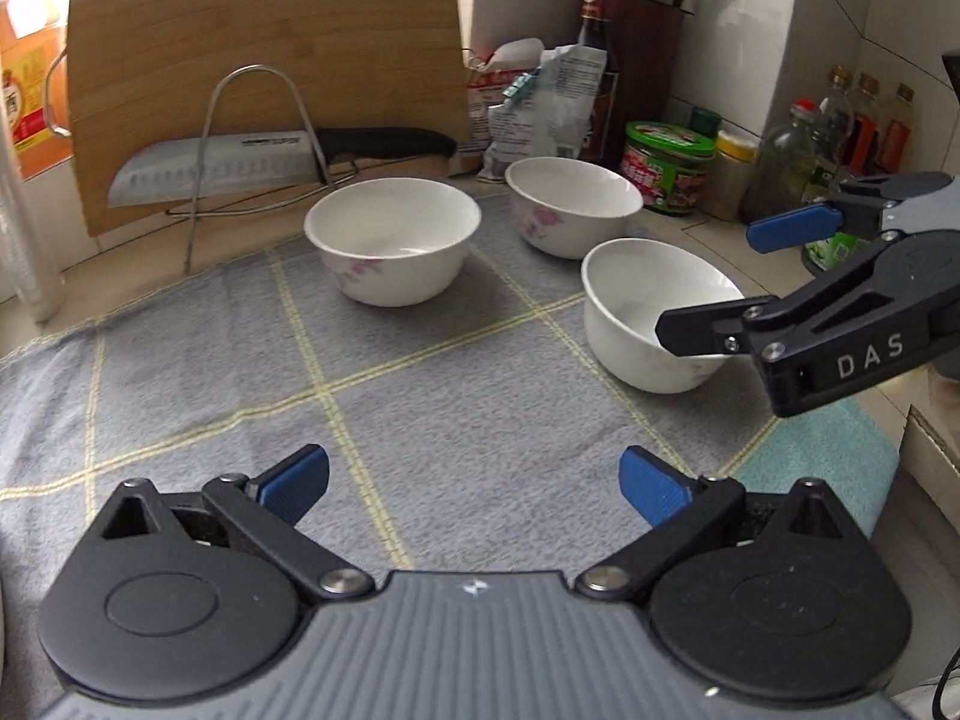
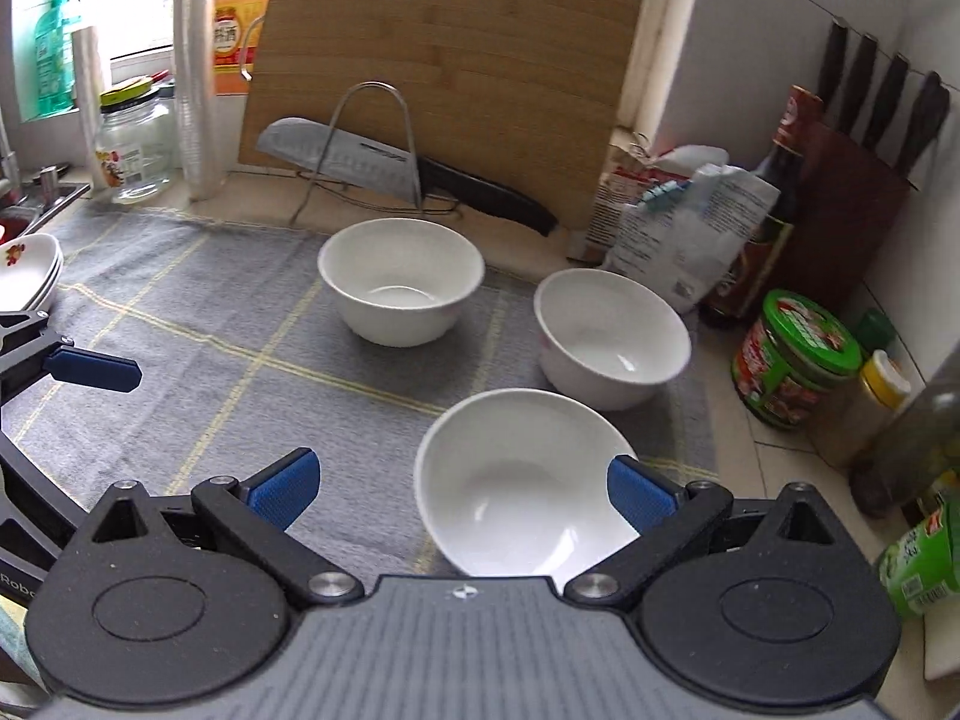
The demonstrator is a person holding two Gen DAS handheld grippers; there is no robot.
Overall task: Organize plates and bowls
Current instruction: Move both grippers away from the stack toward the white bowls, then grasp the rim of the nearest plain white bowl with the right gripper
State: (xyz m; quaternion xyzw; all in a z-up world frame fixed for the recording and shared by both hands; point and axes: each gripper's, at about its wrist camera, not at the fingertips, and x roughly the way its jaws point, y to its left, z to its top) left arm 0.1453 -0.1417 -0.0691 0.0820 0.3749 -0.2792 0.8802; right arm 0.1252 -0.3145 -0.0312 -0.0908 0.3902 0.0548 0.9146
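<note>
On a grey checked cloth (image 1: 420, 372) stand three white bowls, all upright and apart from one another. The near bowl (image 2: 522, 480) lies at the cloth's right edge, the back-left bowl (image 2: 401, 282) sits in front of a knife rack (image 2: 372, 144) and cutting board (image 2: 444, 72), and the back-right bowl (image 2: 612, 339) stands beside some packets and a green-lidded jar (image 2: 798, 354). A stack of plates (image 2: 27, 270) shows at the far left of the right wrist view.

The right gripper (image 2: 462, 489) has its jaws wide apart and holds nothing; its right finger reaches over the near bowl's rim, the other outside on the left, so the jaws seem to straddle the bowl's left wall. The left gripper (image 1: 474, 483) hovers over bare cloth, jaws also apart and empty.

The step looks like a pinch on the near bowl's rim, probably to nest it in another. Risks as I judge them: glazed ware gripped by one wall may slip or swing once lifted; a closing finger may push the bowl off the cloth's edge; a tilted bowl could strike the back-right bowl or the jar; and a hard set-down could chip a rim.
</note>
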